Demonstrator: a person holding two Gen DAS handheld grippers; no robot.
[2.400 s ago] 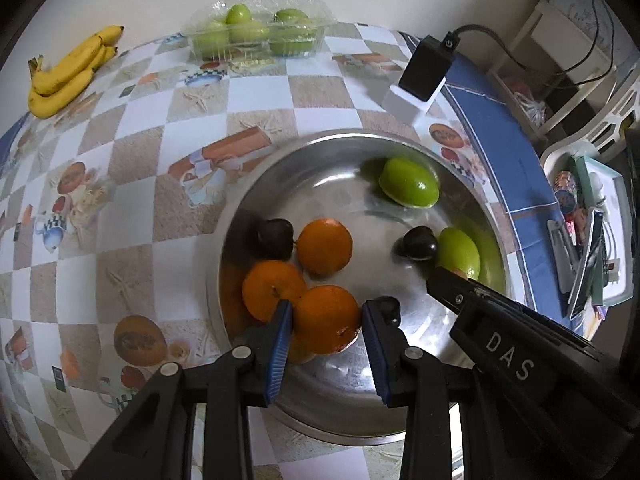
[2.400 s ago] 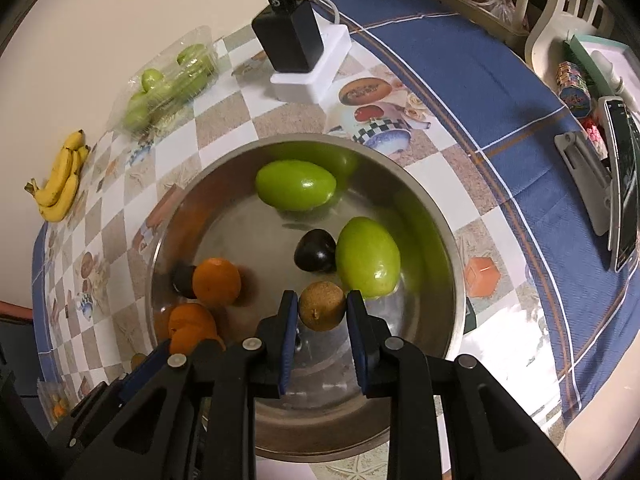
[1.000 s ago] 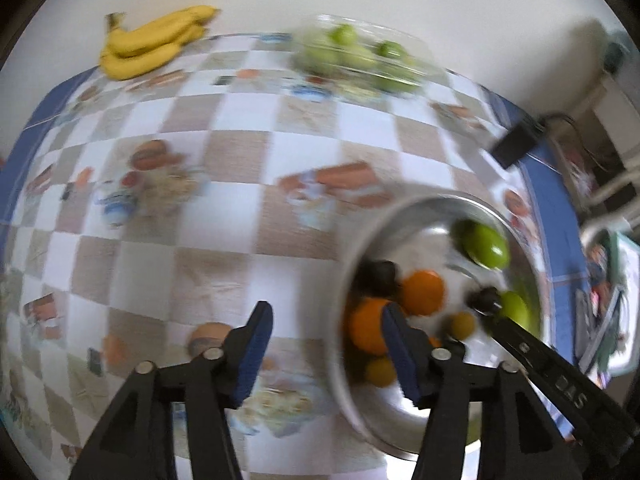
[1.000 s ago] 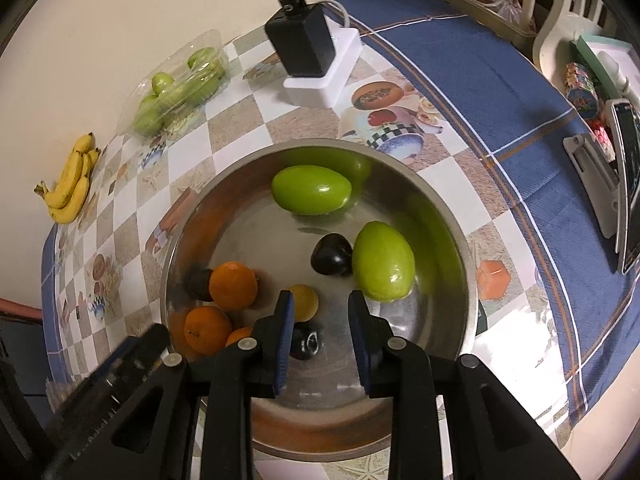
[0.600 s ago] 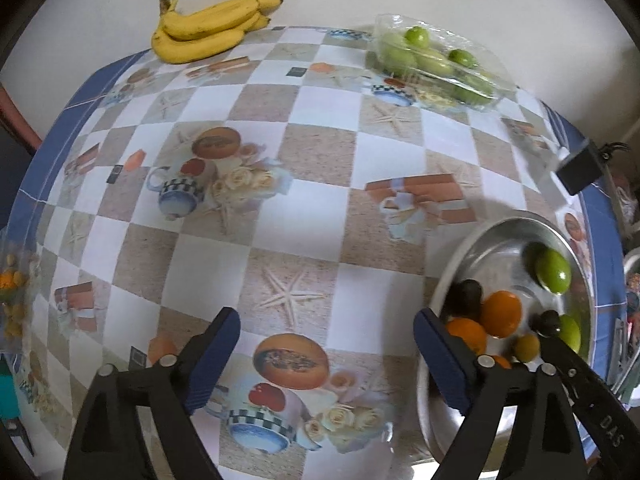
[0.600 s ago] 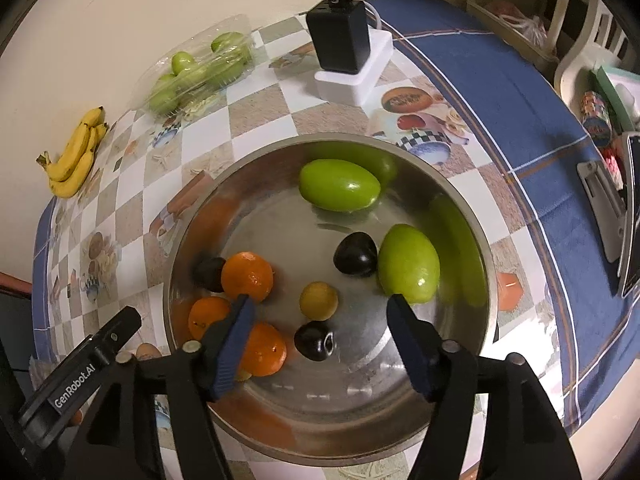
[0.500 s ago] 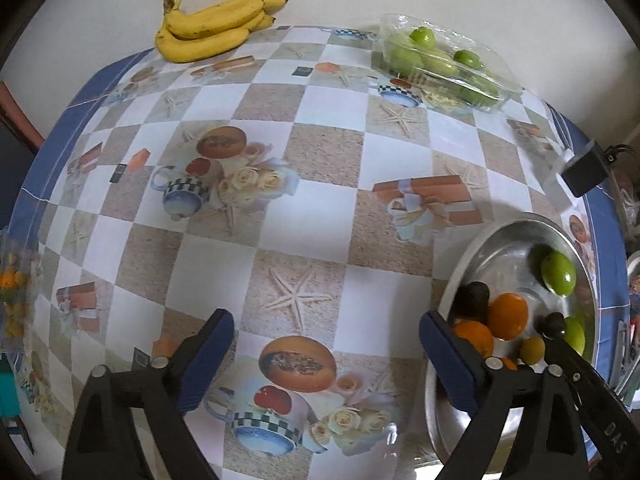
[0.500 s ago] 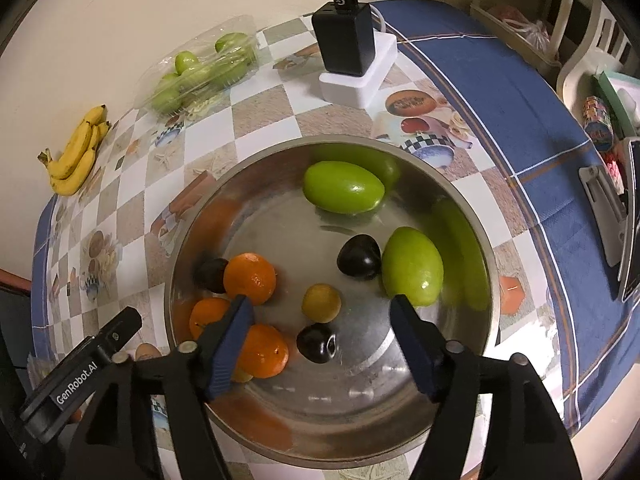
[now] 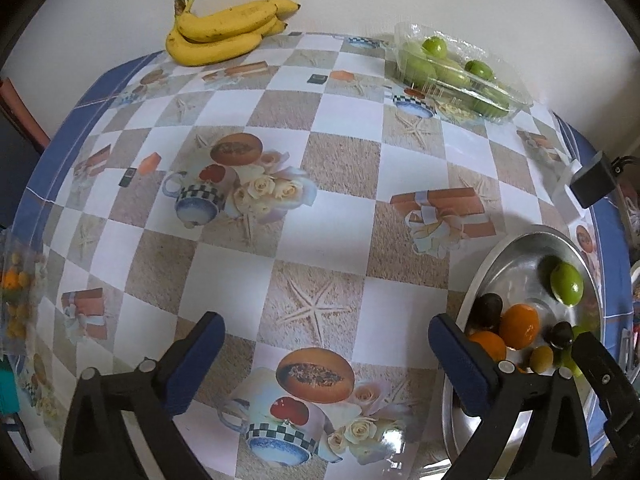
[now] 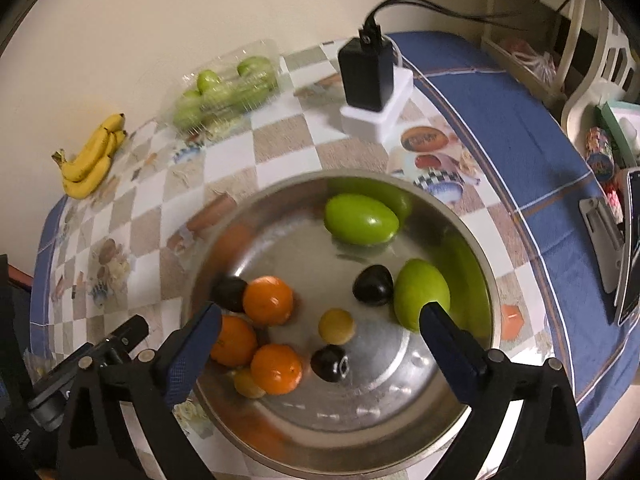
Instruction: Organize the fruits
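stainless steel bowl (image 10: 472, 240) — the landmark for this entry, holding the sorted fruit. right gripper (image 10: 318, 334) hangs over its near half; the jaws have just been opening and stand wide, nothing between them, the fruit lying loose below. left gripper (image 9: 326, 350) is beside the bowl, out over the checked tablecloth (image 9: 280, 216), jaws likewise just opened wide and bare.

step in hand, as judged: release made, next fruit to be fetched. to do it well, lift each gripper clear of the rim before travelling, keep the jaws wide on approach, and close gently on soft fruit so it neither bruises nor rolls.

count, inside the bowl:
- oranges (image 10: 268, 300) — three
- green mangoes (image 10: 360, 220) — two
- dark plums (image 10: 373, 285) — three
- small yellow fruits (image 10: 337, 326) — two, one half hidden under an orange

count, beyond the bowl, by the wall:
- banana bunch (image 9: 224, 32) — one
- clear plastic tray of green fruit (image 9: 460, 72) — one, contents too crowded to number
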